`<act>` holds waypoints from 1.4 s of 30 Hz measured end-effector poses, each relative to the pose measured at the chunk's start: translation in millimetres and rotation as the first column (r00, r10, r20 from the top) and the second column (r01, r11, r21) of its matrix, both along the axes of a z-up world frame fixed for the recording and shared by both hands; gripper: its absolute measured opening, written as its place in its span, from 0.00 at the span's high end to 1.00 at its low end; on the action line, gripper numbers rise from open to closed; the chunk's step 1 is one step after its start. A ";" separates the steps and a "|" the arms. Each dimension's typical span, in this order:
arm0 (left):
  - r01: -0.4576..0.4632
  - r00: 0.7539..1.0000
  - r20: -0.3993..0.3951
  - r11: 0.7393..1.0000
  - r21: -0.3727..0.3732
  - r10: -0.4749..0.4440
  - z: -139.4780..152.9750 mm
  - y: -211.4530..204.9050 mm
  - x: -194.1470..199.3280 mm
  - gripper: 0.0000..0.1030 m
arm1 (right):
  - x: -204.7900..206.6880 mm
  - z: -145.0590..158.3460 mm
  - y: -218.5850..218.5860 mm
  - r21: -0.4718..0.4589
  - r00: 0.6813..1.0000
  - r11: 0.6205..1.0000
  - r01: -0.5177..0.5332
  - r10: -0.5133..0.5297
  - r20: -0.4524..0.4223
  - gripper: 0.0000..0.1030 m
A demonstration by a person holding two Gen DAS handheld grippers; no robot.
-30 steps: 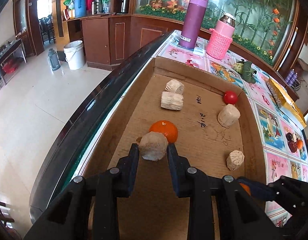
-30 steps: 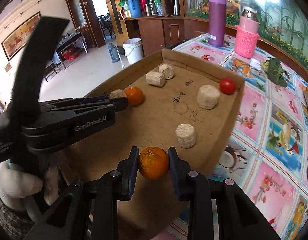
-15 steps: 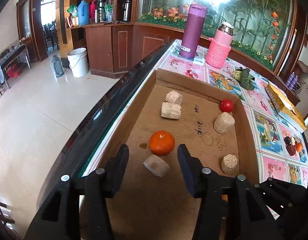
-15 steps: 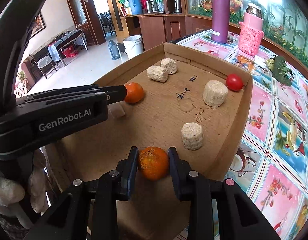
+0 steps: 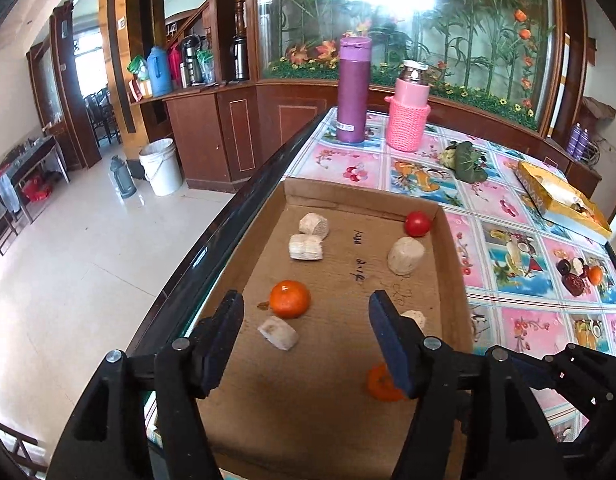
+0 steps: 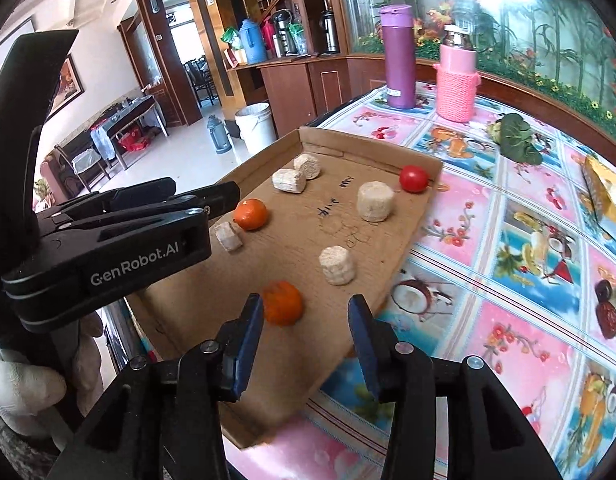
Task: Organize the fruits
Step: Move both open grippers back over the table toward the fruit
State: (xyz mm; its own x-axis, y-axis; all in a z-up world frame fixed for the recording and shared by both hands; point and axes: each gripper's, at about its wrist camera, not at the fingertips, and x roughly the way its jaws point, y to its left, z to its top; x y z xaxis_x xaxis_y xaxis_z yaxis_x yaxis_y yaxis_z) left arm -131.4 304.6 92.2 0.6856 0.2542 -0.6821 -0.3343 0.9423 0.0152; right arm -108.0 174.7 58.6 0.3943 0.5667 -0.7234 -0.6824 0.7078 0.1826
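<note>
My left gripper (image 5: 304,336) is opening over a pale chunk (image 5: 278,333) and an orange (image 5: 290,298), holding nothing. My right gripper (image 6: 306,326) is opening beside a second orange (image 6: 283,303), also released. All lie in the cardboard tray (image 6: 408,240) on the counter (image 6: 508,220); the tomato (image 6: 413,178) waits, sorting seems unfinished. I read "GenRobot.AI" (image 6: 136,267).

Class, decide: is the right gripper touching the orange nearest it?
Apart. In the right wrist view the right gripper, jaws opening, shows cardboard between its pads and the orange.
</note>
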 end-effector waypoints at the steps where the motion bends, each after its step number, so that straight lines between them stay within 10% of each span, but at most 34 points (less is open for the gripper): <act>1: 0.008 1.000 0.001 1.000 0.010 -0.008 1.9 -5.1 -0.1 0.37 | -0.1 0.3 -4.8 0.002 1.000 1.000 0.008 -0.008 0.001 0.53; 28: 0.203 0.979 -0.039 0.971 0.130 -0.199 14.4 -116.8 10.2 0.30 | 19.8 0.4 -171.0 0.026 0.955 0.955 0.295 -0.295 -0.003 0.48; 42: 0.297 0.950 -0.099 0.955 0.001 -0.295 -11.0 -142.4 31.1 0.30 | 38.8 -3.1 -315.3 -0.048 0.822 0.821 0.569 -0.570 0.000 0.46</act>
